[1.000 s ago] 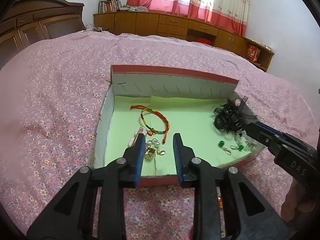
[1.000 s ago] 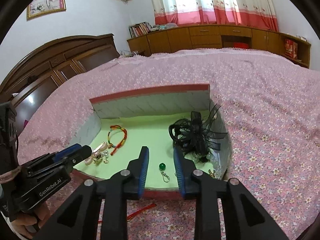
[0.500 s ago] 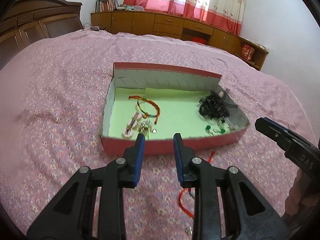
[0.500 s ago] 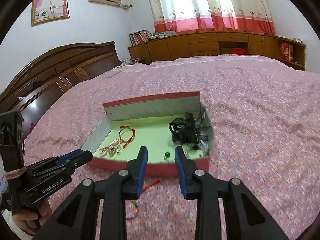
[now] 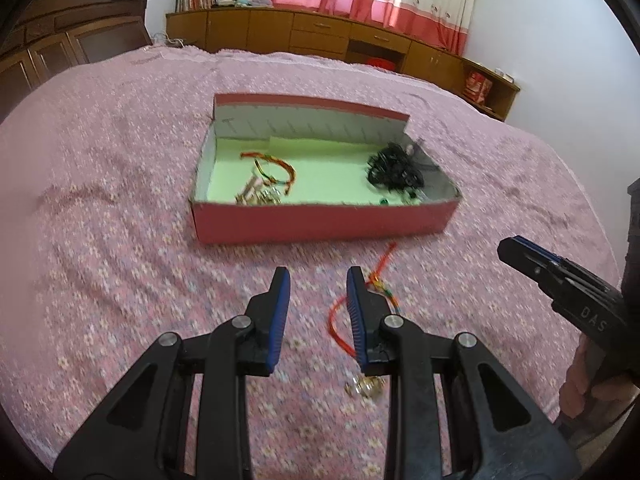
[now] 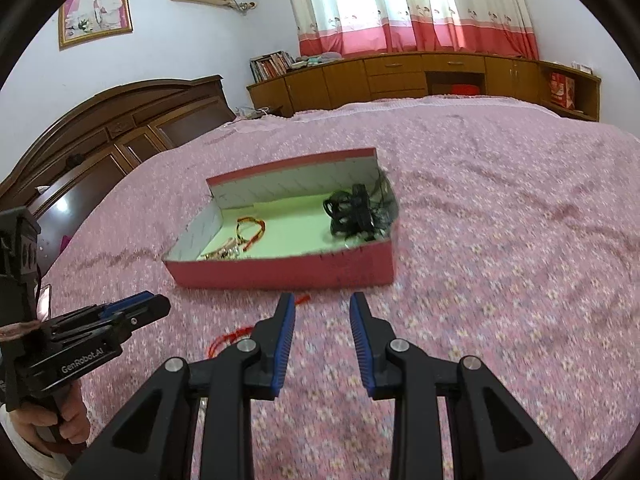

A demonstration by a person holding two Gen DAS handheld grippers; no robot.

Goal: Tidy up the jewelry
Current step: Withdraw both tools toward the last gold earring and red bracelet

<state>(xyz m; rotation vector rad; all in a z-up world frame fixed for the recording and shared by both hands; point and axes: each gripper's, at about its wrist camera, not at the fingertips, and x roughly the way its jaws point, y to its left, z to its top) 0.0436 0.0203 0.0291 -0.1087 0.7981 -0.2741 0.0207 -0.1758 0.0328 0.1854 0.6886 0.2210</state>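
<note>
A red box (image 5: 320, 222) with a green floor sits on the pink bedspread; it also shows in the right wrist view (image 6: 280, 272). Inside lie a colourful cord bracelet (image 5: 276, 170), small metal pieces (image 5: 260, 198) and a black hair piece (image 5: 394, 172). On the bedspread in front of the box lie a red cord bracelet (image 5: 380, 276) and a small gold piece (image 5: 364, 386). My left gripper (image 5: 318, 280) is open and empty just left of the red cord. My right gripper (image 6: 322, 306) is open and empty in front of the box.
The flowered bedspread (image 6: 500, 240) spreads all around the box. A dark wooden headboard (image 6: 100, 136) stands at the left. Wooden cabinets (image 6: 420, 76) and curtains line the far wall. The right gripper shows at the right edge of the left wrist view (image 5: 560, 280).
Both grippers have pulled back out of the box toward the near side of the bed. The red cord and gold piece on the bedspread have come into view.
</note>
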